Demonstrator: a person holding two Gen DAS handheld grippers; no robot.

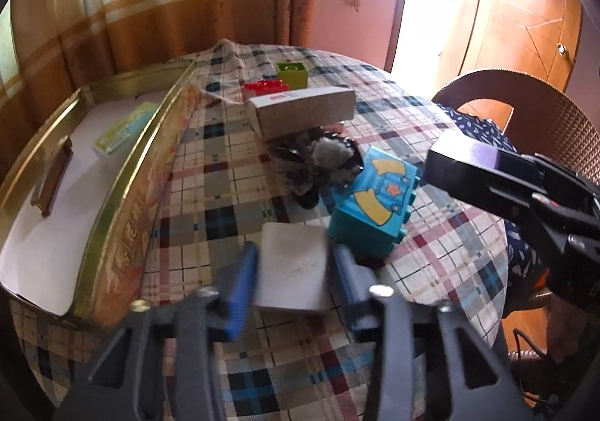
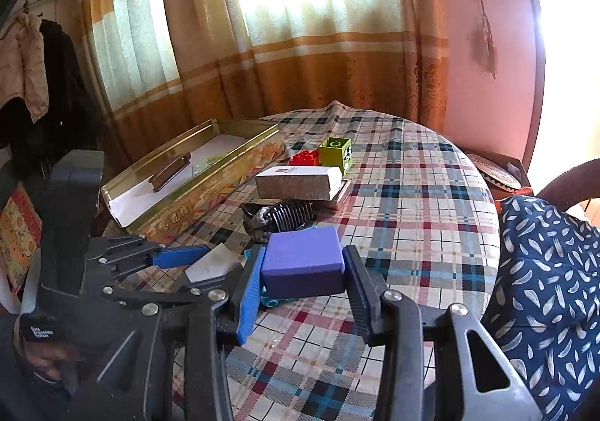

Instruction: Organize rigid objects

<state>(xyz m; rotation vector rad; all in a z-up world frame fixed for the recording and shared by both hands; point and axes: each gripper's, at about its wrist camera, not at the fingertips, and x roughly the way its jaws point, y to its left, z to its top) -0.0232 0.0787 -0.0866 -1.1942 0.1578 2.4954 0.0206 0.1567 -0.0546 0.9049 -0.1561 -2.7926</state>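
My left gripper (image 1: 294,267) is shut on a flat grey-white block (image 1: 290,267), held low over the plaid tablecloth; both also show in the right wrist view (image 2: 213,263). My right gripper (image 2: 303,271) is shut on a purple block (image 2: 303,261), which shows in the left wrist view (image 1: 487,152). A blue toy brick (image 1: 375,203) lies just beyond the grey block. A gold tin box (image 1: 123,173) stands open at the left, holding a brown bar (image 1: 52,177) and a green packet (image 1: 120,132).
A long white carton (image 1: 303,111), a black comb with grey fluff (image 1: 322,158), a red brick (image 1: 266,87) and a green cube (image 1: 292,74) lie on the round table (image 1: 450,241). A wicker chair (image 1: 525,98) stands at the right.
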